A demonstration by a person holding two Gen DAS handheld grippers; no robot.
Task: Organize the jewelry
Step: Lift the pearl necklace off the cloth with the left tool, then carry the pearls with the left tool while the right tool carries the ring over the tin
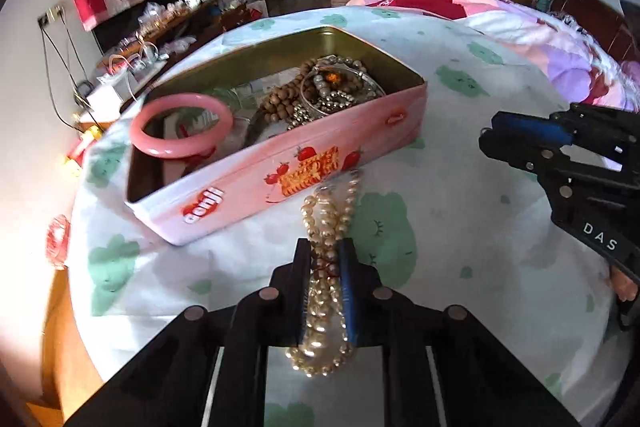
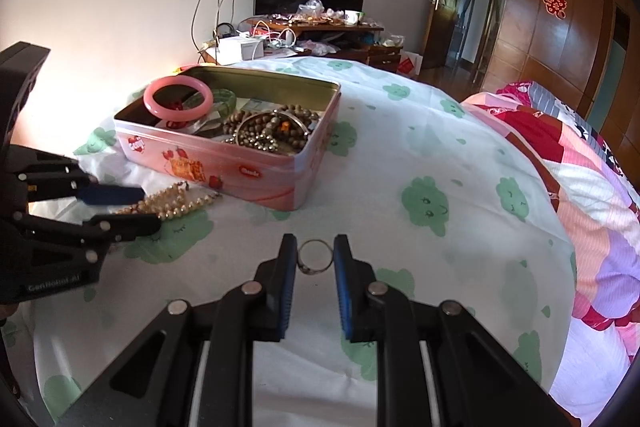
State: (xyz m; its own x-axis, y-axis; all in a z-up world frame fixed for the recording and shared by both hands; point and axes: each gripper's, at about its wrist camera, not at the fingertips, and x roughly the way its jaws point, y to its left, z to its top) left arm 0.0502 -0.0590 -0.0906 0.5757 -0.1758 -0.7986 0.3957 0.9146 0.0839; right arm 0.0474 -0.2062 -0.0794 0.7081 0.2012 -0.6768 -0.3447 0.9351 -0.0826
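The left gripper (image 1: pixel 325 259) has its jaws clamped on the pearl necklace (image 1: pixel 330 223), whose middle is hidden. At the tin's (image 2: pixel 256 183) five o'clock, the right gripper's (image 2: pixel 315 259) jaws stand apart around the ring (image 2: pixel 315 258).

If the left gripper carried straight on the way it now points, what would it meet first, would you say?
Most likely the near side wall of the pink tin. The left gripper, shut on the pearl necklace, points at that wall, and only bedsheet lies between, though fisheye depth is uncertain.
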